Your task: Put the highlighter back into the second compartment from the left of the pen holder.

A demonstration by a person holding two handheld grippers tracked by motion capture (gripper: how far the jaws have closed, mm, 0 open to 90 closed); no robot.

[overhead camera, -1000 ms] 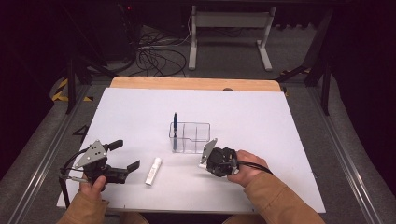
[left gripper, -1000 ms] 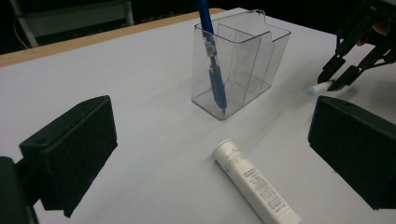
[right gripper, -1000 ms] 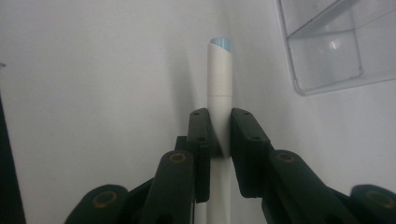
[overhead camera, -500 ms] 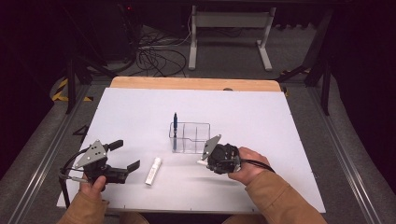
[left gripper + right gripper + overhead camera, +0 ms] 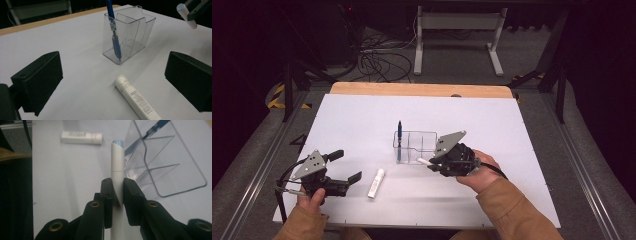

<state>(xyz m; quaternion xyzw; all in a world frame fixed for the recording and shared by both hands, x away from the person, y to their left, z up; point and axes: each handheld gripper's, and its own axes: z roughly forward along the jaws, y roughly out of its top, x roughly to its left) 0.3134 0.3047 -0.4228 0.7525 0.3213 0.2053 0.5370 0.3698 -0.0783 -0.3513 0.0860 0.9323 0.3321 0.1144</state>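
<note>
White marker [image 5: 117, 170] clamped between right gripper [image 5: 117, 192] fingers, tip beside clear holder [image 5: 414, 147], likely for insertion. Left gripper [image 5: 112, 82] fingers spread, white tube [image 5: 136, 100] lying between, ungrasped.

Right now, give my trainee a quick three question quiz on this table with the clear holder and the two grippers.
1. True or false: the blue pen stands inside the clear organizer.
2. What does the right gripper hold? A) white marker B) blue pen C) nothing
3. Fill in: the left gripper has its jaws ____.

Key
1. True.
2. A, the white marker, clamped between the jaws beside the organizer.
3. Open, with the white tube lying flat on the table ahead of them.
</note>
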